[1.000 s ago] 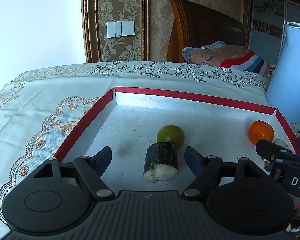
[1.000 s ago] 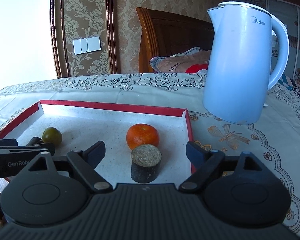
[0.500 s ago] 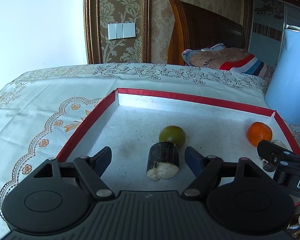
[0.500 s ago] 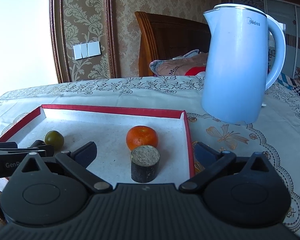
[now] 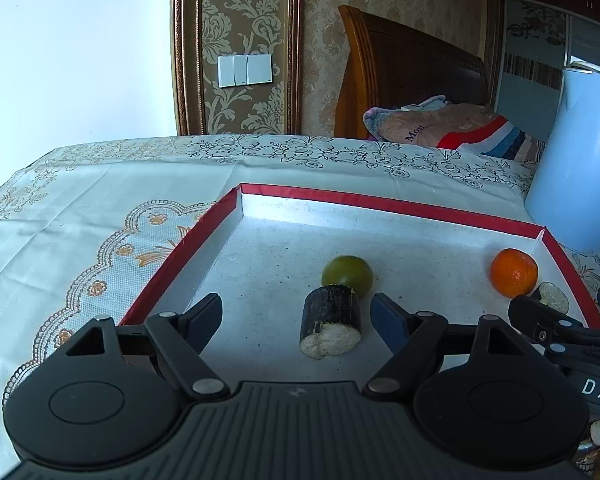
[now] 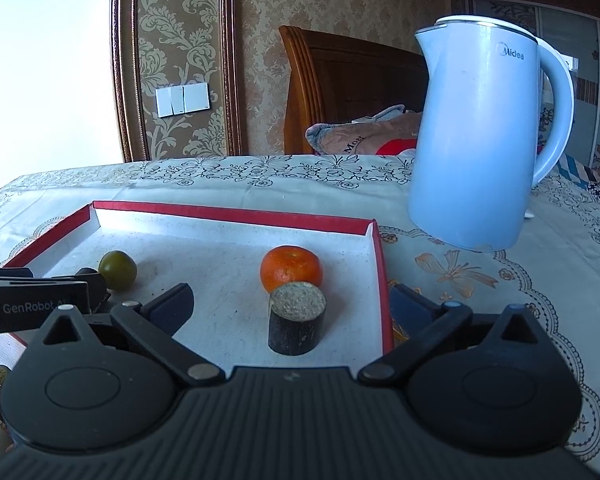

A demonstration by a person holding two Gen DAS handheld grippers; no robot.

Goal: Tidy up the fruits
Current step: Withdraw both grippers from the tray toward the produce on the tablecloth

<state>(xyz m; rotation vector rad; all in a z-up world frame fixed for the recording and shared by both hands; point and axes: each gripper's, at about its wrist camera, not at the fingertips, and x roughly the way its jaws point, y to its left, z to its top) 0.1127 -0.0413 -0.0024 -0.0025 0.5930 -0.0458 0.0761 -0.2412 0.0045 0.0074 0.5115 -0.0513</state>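
Observation:
A red-rimmed tray (image 5: 260, 190) holds a green fruit (image 5: 347, 276), an orange (image 5: 514, 273) and two dark cane pieces. One cane piece (image 5: 331, 322) lies on its side between the fingers of my left gripper (image 5: 296, 314), which is open; the pads do not touch it. The other cane piece (image 6: 297, 318) stands upright in front of the orange (image 6: 291, 269), between the wide-open fingers of my right gripper (image 6: 292, 304). Its right finger (image 6: 410, 304) sits outside the tray's right wall (image 6: 384, 280).
A light blue kettle (image 6: 480, 140) stands on the patterned tablecloth (image 6: 500, 280) just right of the tray. A wooden headboard and bedding lie beyond the table's far edge. Small bits of food (image 5: 598, 432) lie off the tray's near right corner.
The right gripper's jaws have spread wider, its right finger now outside the tray wall, and the upright cane piece stands free. The left gripper and the fruits have stayed put.

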